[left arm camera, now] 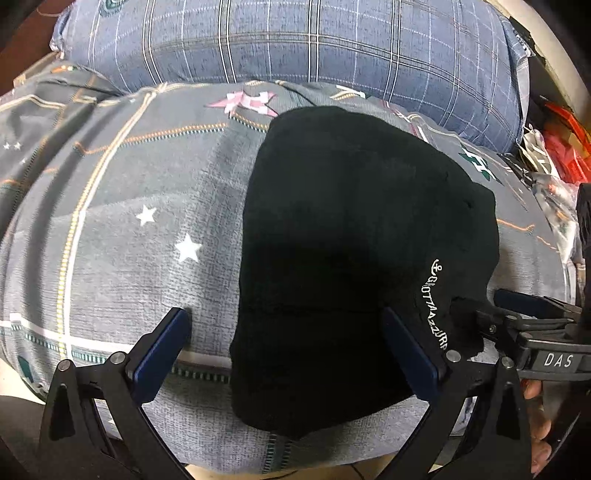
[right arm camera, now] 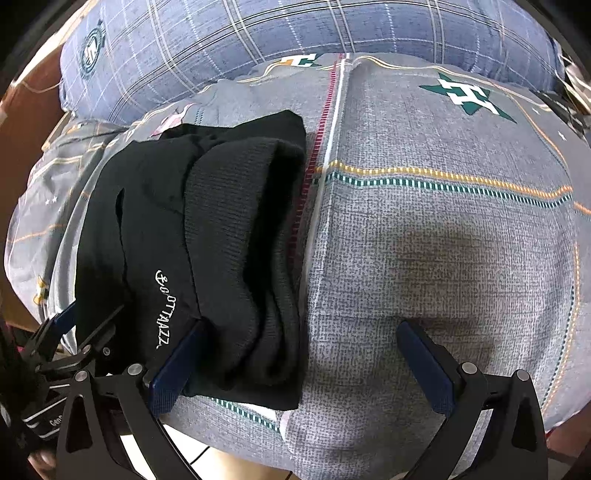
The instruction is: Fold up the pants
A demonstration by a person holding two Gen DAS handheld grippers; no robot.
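Observation:
The black pants lie folded into a compact stack on the grey patterned bedsheet; white lettering runs along one edge. They also show in the right wrist view, with a ribbed waistband on top. My left gripper is open, its jaws straddling the near end of the pants, holding nothing. My right gripper is open, its left finger at the pants' near edge, its right finger over bare sheet. The right gripper appears in the left wrist view at the pants' corner.
A blue plaid pillow lies along the far side of the bed, also in the right wrist view. Red and clear packaging clutter sits at the right. The bed's near edge drops to a light floor.

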